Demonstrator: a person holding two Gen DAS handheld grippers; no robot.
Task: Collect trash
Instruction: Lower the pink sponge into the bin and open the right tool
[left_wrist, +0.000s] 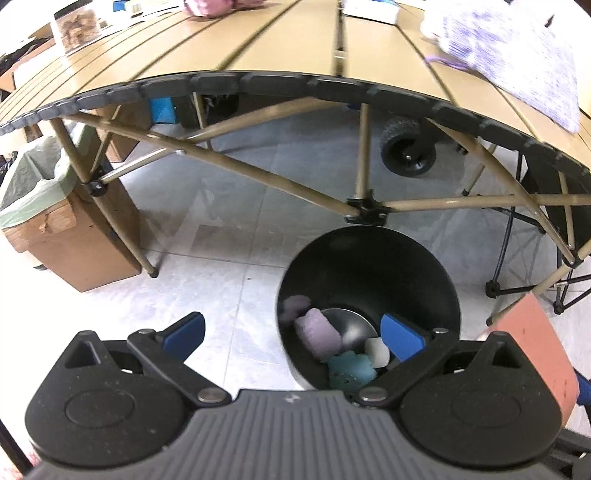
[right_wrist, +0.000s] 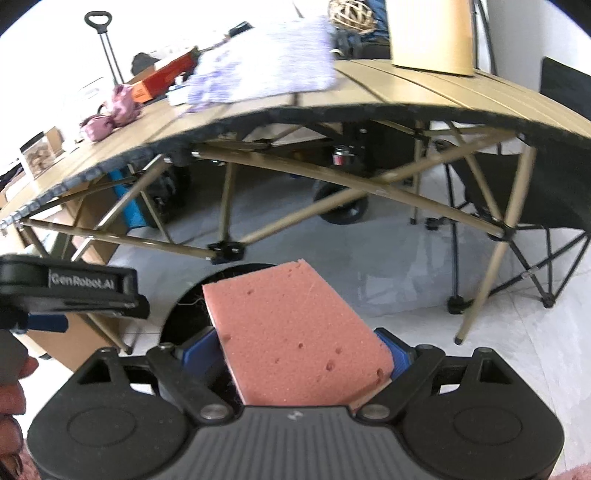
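Note:
A black round trash bin (left_wrist: 369, 266) stands on the floor in front of the table. Inside lie purple foam pieces (left_wrist: 317, 330), a teal piece (left_wrist: 349, 369) and a white piece (left_wrist: 377, 352). My left gripper (left_wrist: 291, 338) is open and empty, just above the bin's near rim. My right gripper (right_wrist: 299, 350) is shut on a pink sponge (right_wrist: 291, 332) and holds it over the bin's rim (right_wrist: 192, 291). The sponge also shows at the right edge of the left wrist view (left_wrist: 535, 343). The left gripper body (right_wrist: 70, 288) is at the left of the right wrist view.
A tan slatted folding table (left_wrist: 258, 48) holds a purple-white cloth (left_wrist: 509, 44), pink scrunched items (right_wrist: 114, 110), a clear jar (left_wrist: 75, 29) and boxes. A cardboard box with a green liner (left_wrist: 44, 206) stands left. A folding chair (right_wrist: 535, 206) and a cart wheel (left_wrist: 406, 147) are behind.

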